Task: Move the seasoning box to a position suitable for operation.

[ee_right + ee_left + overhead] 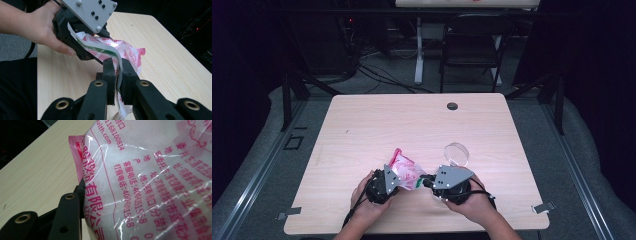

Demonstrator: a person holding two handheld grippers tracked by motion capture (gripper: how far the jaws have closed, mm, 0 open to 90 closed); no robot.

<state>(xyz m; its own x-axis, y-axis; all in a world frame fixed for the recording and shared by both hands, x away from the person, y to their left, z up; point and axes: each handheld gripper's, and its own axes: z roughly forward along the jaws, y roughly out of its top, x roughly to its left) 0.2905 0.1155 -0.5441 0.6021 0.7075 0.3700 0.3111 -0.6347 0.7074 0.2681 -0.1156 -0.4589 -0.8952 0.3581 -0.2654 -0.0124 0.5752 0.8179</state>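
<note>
Near edge of the worktop (362, 120), centre: a pink-and-white printed plastic pouch (406, 171) is held just above the wood between two hand-held tools. Left tool (388, 181) sits at the pouch's left side. In the left gripper view the pouch (155, 180) bulges with white filling, red print all over, pink sealed edge at its upper left. One black jaw lies against the pouch's side there; the other jaw is hidden behind the bag, so a firm pinch can't be confirmed from that view. In the right gripper view the left tool (87, 51) is seen from outside with its grey plate on top, the pouch's end running into its jaws, so it is clamped on the pouch. Left hand (364, 192) wraps the tool body.

Right tool (428, 181) comes in from the right. In the right gripper view the right tool (119, 75) has both jaws nearly together, pinching the thin white-and-green edge strip of the pouch (125, 51). Right hand (472, 200) grips the tool from below.

Clear round lid-like disc (456, 153) stands tilted on the worktop just beyond the right tool, apart from the pouch. Dark round grommet (452, 106) near the far edge. Folding chair (472, 45) beyond the worktop.
</note>
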